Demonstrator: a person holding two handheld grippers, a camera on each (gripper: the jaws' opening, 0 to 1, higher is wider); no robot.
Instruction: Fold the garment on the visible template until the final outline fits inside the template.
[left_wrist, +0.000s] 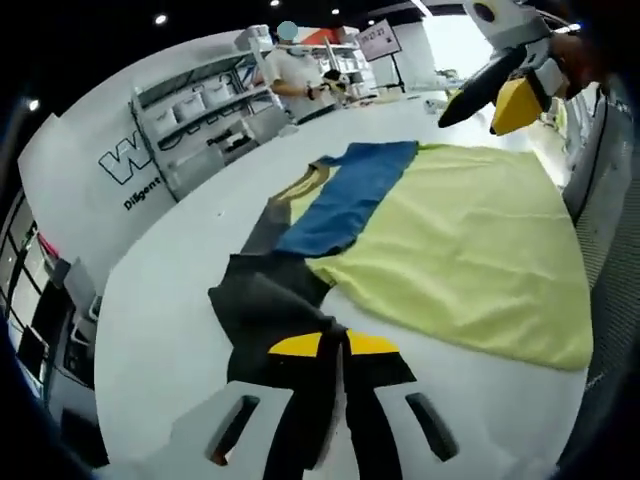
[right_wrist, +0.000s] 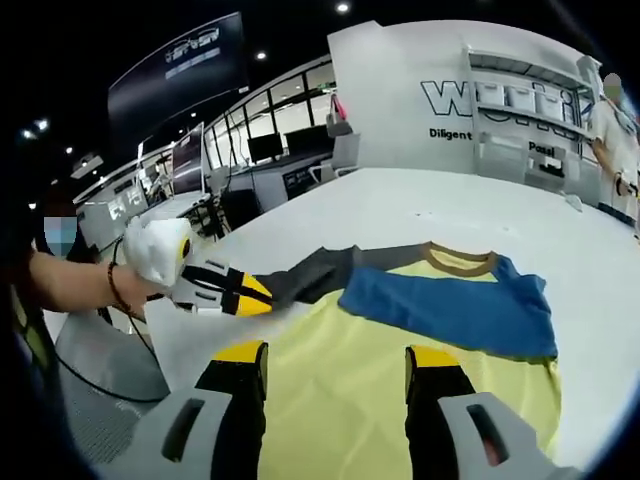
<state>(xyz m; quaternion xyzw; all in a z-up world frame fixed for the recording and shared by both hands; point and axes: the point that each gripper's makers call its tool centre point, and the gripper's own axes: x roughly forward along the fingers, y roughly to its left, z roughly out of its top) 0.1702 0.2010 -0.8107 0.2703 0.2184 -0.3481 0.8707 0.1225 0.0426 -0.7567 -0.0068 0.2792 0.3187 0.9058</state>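
Observation:
A yellow T-shirt (left_wrist: 470, 240) lies flat on the white table (left_wrist: 160, 330). Its blue sleeve (left_wrist: 350, 195) is folded across the chest, and its dark grey sleeve (left_wrist: 265, 300) stretches toward me. My left gripper (left_wrist: 335, 350) is shut on the end of that grey sleeve. From the right gripper view the left gripper (right_wrist: 240, 292), held in a hand, pinches the grey sleeve (right_wrist: 320, 275) beside the shirt's tan collar (right_wrist: 455, 262) and blue sleeve (right_wrist: 450, 310). My right gripper (right_wrist: 336, 356) hovers open over the yellow cloth (right_wrist: 335, 400). It also shows raised at the top right (left_wrist: 492, 108).
Shelves with bins (left_wrist: 205, 115) stand behind the table's far side, where a person (left_wrist: 290, 72) works. The table's edge (left_wrist: 580, 210) runs close along the shirt's right side. Desks with monitors (right_wrist: 270, 150) lie beyond the table.

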